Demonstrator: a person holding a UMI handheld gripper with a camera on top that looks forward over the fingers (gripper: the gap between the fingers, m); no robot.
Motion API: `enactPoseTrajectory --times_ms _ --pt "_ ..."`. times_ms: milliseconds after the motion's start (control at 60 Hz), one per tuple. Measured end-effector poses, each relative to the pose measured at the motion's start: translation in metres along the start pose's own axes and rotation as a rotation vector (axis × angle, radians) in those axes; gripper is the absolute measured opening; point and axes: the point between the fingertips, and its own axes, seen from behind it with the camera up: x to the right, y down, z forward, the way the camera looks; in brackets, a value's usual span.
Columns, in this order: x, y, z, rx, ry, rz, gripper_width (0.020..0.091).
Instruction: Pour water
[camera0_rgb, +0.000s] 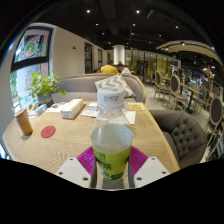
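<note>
Gripper (112, 163): pink pads pinching a clear bottle (112, 135), held upright over the desk (60, 145), cap on, yellow-green liquid in lower part. Left: cup (24, 122), red coaster (48, 131), white box (72, 108). Pouring judged not begun; uncapping and tilting remain

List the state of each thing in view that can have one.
Claw: shut on the bottle, pink pads against both its sides.
Bottle: upright, cap on, yellow-green liquid in its lower part only.
Cup: upright on the table, contents not visible.
Coaster: flat on the table, nothing on it.
Tissue box: lying on the table.
Plant: upright beside the window.
</note>
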Motion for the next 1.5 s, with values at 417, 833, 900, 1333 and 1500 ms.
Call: enactPoseTrajectory --times_ms 417,833,900,1333,1500 --pt "-0.074 -0.12 -0.013 0.105 0.193 -0.412 0.0425" --pt "-0.264 -0.209 0.016 0.04 0.481 -1.355 0.0423" --pt "-0.284 -0.202 0.029 0.007 0.501 -1.482 0.0421" --pt "-0.329 -0.171 0.057 -0.114 0.465 -1.794 0.042" --pt "-0.328 -0.186 0.046 -0.051 0.361 -1.504 0.0422"
